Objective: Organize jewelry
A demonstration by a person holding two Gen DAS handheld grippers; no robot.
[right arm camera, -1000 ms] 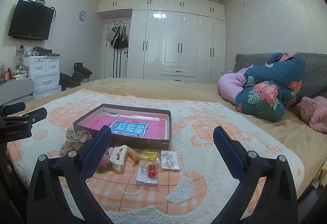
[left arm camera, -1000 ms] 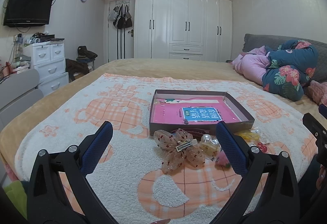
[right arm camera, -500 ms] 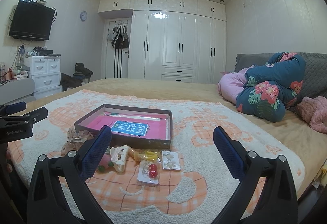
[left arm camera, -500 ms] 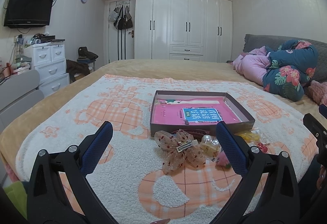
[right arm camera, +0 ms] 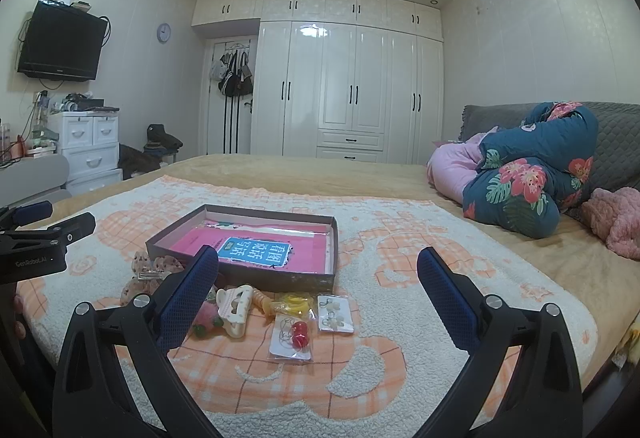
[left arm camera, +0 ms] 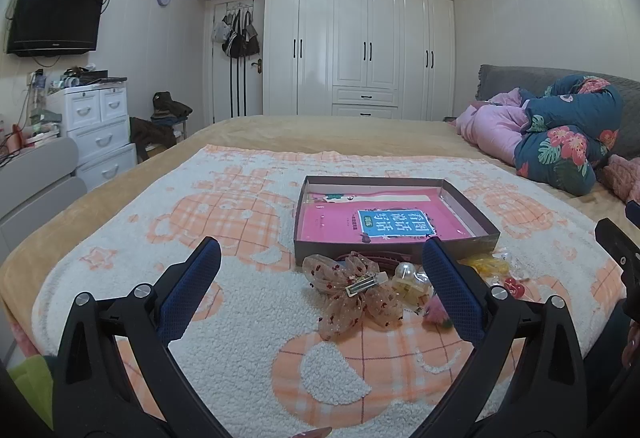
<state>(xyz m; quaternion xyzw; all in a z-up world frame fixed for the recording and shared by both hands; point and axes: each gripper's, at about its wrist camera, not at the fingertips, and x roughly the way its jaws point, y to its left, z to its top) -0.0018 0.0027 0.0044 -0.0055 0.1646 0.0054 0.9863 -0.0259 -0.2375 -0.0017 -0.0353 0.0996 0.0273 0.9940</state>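
Little has shifted over the last second: both views have crept slightly closer to the pile, and nothing on the blanket has been touched.

Seen from the left wrist, the left gripper (left arm camera: 320,270) hangs low over the blanket (left arm camera: 248,302) with its jaws spread wide and empty. The sheer bow hair clip (left arm camera: 354,292) lies straight ahead, right of centre in the frame, nearer the right-hand jaw; its metal clip bar runs roughly crosswise, tilted up to the right.

In the right wrist view, the right gripper (right arm camera: 318,270) is likewise wide open and holds nothing. The small pieces sit lower centre-left: a cream claw clip (right arm camera: 236,304), a bagged red-bead piece (right arm camera: 294,336) and a bag of pale earrings (right arm camera: 334,312).

All of it lies just in front of the shallow box (right arm camera: 316,283), none inside. I judge the left gripper nearer the bow, the right nearer the bags.

Blue label on the pink book (left arm camera: 394,222) in the box carries Chinese characters, seemingly 看图说话写话. "GenRobot.AI" is printed on the left gripper's body at the right wrist view's left edge.
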